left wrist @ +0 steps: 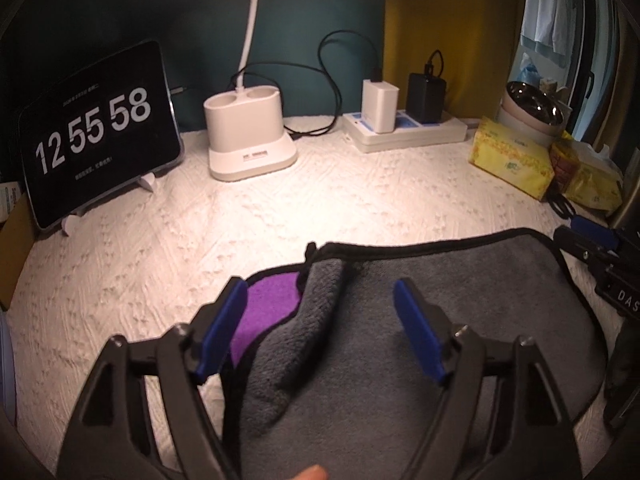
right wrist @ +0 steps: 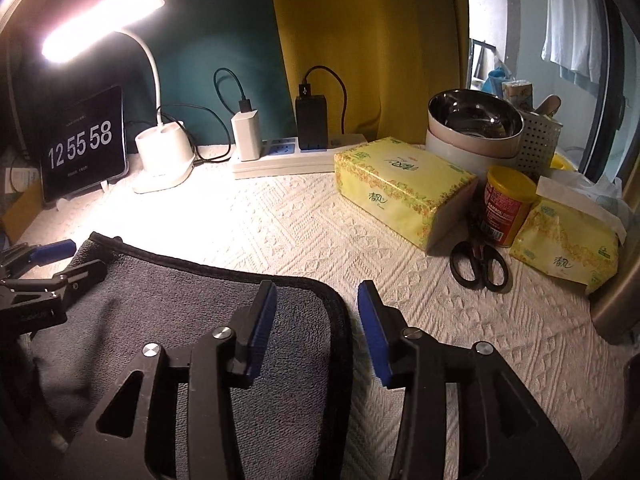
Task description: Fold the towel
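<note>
A grey towel [left wrist: 440,280] with black trim lies folded on the white textured table cover; its purple underside [left wrist: 268,304] shows at the left where a fold bunches up. My left gripper [left wrist: 320,304] is open above that bunched left edge, holding nothing. In the right wrist view the towel [right wrist: 160,304] fills the lower left. My right gripper [right wrist: 316,316] is open, its jaws straddling the towel's right trimmed edge near the far right corner. The left gripper [right wrist: 52,260] shows at the towel's far left corner, and the right gripper shows at the right edge of the left wrist view [left wrist: 584,240].
At the back stand a tablet clock [left wrist: 100,132], a white lamp base [left wrist: 248,136] and a power strip with chargers [left wrist: 404,128]. At the right are tissue packs [right wrist: 404,188], stacked bowls [right wrist: 472,128], a red can [right wrist: 508,208] and black scissors [right wrist: 480,264].
</note>
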